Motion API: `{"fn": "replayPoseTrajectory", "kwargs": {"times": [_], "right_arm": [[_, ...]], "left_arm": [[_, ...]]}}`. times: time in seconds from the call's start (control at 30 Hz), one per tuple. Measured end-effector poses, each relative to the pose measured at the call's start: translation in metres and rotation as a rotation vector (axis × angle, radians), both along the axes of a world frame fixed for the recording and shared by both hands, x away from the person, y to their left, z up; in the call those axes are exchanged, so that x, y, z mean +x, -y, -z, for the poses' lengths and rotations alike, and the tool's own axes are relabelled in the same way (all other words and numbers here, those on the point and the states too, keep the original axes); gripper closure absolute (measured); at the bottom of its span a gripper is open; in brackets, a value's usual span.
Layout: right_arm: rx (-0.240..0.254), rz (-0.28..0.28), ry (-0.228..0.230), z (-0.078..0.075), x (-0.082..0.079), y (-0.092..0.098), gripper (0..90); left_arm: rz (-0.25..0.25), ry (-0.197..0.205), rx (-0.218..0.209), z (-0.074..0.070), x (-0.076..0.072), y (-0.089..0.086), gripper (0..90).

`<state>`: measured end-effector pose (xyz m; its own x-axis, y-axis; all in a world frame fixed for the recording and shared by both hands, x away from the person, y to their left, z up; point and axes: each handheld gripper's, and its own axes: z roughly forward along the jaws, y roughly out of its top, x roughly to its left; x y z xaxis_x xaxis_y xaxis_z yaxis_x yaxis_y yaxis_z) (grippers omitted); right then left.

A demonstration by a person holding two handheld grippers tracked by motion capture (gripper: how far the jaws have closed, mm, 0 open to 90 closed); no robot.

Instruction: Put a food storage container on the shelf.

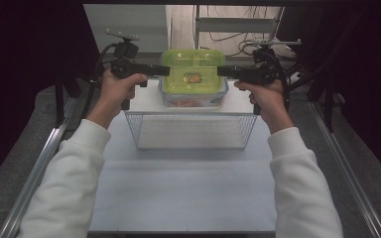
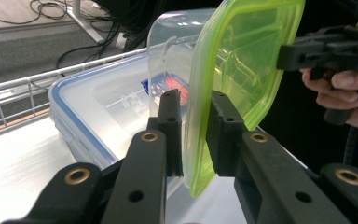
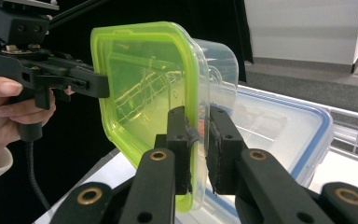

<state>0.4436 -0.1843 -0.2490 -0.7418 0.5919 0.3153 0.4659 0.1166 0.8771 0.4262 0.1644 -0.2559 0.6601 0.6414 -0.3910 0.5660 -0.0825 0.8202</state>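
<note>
A clear food box with a lime-green lid (image 1: 192, 67) hangs in the air, gripped at both sides. My left gripper (image 1: 164, 70) is shut on the lid's left rim, and its jaws pinch the green edge (image 2: 200, 140) in the left gripper view (image 2: 193, 100). On the opposite rim my right gripper (image 1: 222, 71) is shut too, its pads clamped on the green lid (image 3: 144, 93) in the right gripper view (image 3: 198, 116). Just below rests a second clear box with a blue-rimmed lid (image 1: 193, 99) (image 2: 93, 107) (image 3: 284, 126), with something red inside.
A white wire basket (image 1: 191, 130) stands on the white table (image 1: 178, 188) just in front of the boxes. Metal rails run along both table sides. Cables lie on the floor beyond the far edge (image 1: 238, 37).
</note>
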Motion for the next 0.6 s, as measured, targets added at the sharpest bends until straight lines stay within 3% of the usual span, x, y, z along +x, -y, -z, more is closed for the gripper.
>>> {"fn": "replayPoseTrajectory", "kwargs": {"times": [0.07,0.2,0.27,0.4,0.6], "right_arm": [[-0.003,0.003,-0.009,0.002,0.003,0.000,79.9],[0.016,0.009,-0.033,0.005,0.012,0.001,79.3],[0.026,0.011,-0.045,0.005,0.018,0.002,78.7],[0.031,0.025,-0.050,0.005,0.021,0.000,78.0],[0.041,0.050,-0.068,0.008,0.029,-0.003,75.1]], "left_arm": [[0.000,-0.015,0.008,0.002,0.004,0.001,77.7],[-0.007,-0.011,-0.018,0.003,0.008,0.002,77.1],[-0.007,-0.025,-0.051,0.004,0.012,0.001,76.7],[-0.022,-0.036,-0.065,0.006,0.016,0.001,74.7],[-0.044,-0.060,-0.080,0.010,0.023,0.004,65.7]]}}
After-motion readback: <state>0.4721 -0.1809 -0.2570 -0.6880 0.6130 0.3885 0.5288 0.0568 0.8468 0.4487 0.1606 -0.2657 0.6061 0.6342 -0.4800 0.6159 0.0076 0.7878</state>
